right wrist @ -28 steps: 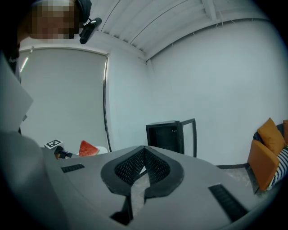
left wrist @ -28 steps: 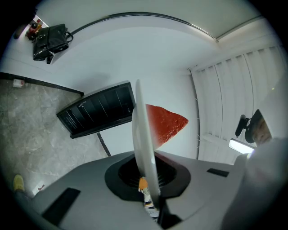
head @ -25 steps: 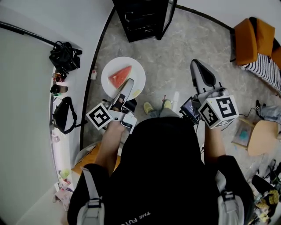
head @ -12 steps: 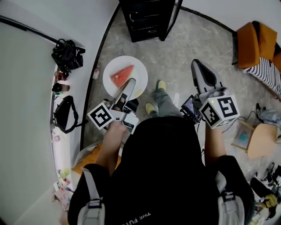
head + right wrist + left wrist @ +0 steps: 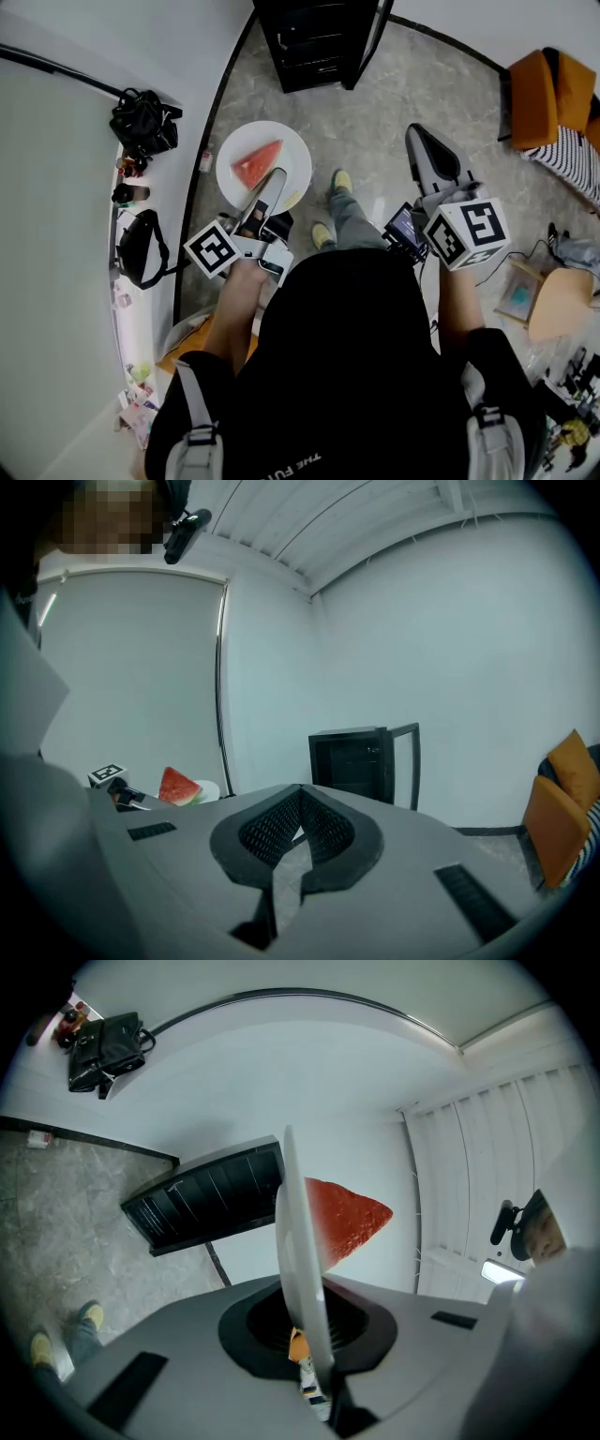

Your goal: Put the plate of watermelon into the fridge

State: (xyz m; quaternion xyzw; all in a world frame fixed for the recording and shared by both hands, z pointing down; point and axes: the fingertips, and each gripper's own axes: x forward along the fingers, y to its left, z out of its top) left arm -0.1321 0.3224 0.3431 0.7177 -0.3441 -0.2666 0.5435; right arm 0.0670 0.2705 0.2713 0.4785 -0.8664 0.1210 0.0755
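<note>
Left gripper (image 5: 274,180): pinching the plate's near edge.
Plate (image 5: 292,150): held above the floor (image 5: 375,112), short of the open fridge (image 5: 314,42).
Watermelon (image 5: 258,162): lying near the plate's middle.
Right gripper (image 5: 420,139): jaws pressed together, empty.

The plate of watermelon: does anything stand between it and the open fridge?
Nothing visible does. The left gripper holds the plate by its rim, the fridge stands ahead with its door open, and only floor shows between them. The person's shoes are to one side.
</note>
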